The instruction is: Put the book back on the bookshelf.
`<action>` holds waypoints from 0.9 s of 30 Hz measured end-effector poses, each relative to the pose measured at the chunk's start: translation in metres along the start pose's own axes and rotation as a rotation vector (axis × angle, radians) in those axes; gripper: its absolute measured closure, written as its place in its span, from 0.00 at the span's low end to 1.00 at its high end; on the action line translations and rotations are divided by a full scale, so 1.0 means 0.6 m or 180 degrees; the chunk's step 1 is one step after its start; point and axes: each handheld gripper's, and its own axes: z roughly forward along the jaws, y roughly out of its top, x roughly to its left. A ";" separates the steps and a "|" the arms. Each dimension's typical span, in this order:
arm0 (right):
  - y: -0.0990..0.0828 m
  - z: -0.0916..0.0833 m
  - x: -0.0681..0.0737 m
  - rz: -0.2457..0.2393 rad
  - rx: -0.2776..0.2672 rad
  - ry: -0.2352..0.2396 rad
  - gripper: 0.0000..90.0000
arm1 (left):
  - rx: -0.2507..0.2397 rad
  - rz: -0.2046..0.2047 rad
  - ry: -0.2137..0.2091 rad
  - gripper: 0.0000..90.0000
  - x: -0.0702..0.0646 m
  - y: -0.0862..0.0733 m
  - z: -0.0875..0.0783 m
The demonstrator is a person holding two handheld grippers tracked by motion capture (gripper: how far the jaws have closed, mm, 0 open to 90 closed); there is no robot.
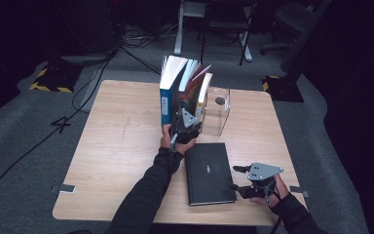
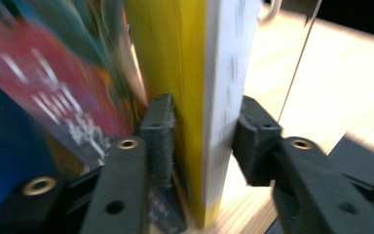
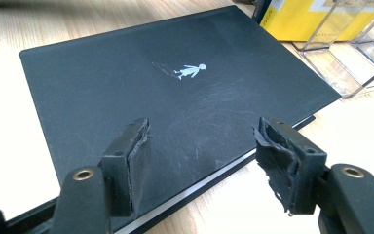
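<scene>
A row of books stands upright at the table's middle back. My left gripper (image 1: 184,127) reaches into its near end, shut on the yellow book (image 1: 204,90) with white pages. In the left gripper view the left gripper (image 2: 204,126) has one pad on the book's yellow cover (image 2: 185,58) and the other on its white side. A black book (image 1: 209,173) lies flat near the front edge. My right gripper (image 1: 236,178) rests just right of it, pointing at it. In the right gripper view the right gripper (image 3: 202,141) is open over the black book's (image 3: 175,87) near edge, holding nothing.
A tall blue book (image 1: 168,92) and colourful books (image 2: 44,97) stand left of the yellow one. A clear plastic holder (image 1: 216,112) stands to its right. The wooden table (image 1: 121,146) has bare surface at the left. Chairs and cables lie beyond on the floor.
</scene>
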 end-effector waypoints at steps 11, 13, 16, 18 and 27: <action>0.001 0.001 0.002 -0.0015 0.0016 0.0003 0.42 | -0.0293 -0.0012 0.0235 0.53 -0.018 0.094 -0.019; 0.001 0.001 0.002 -0.0025 0.0017 0.0010 0.42 | -0.0281 -0.0039 0.0285 0.53 -0.021 0.109 -0.014; 0.001 0.001 0.003 -0.0039 0.0018 0.0011 0.42 | -0.0263 -0.0035 0.0375 0.56 -0.022 0.128 -0.009; 0.001 0.000 0.003 -0.0035 0.0015 -0.0001 0.42 | -0.0236 -0.0060 0.0442 0.58 -0.021 0.140 -0.007; 0.002 0.000 0.004 -0.0049 0.0023 0.0014 0.42 | -0.0167 -0.0053 0.0714 0.83 -0.021 0.170 0.002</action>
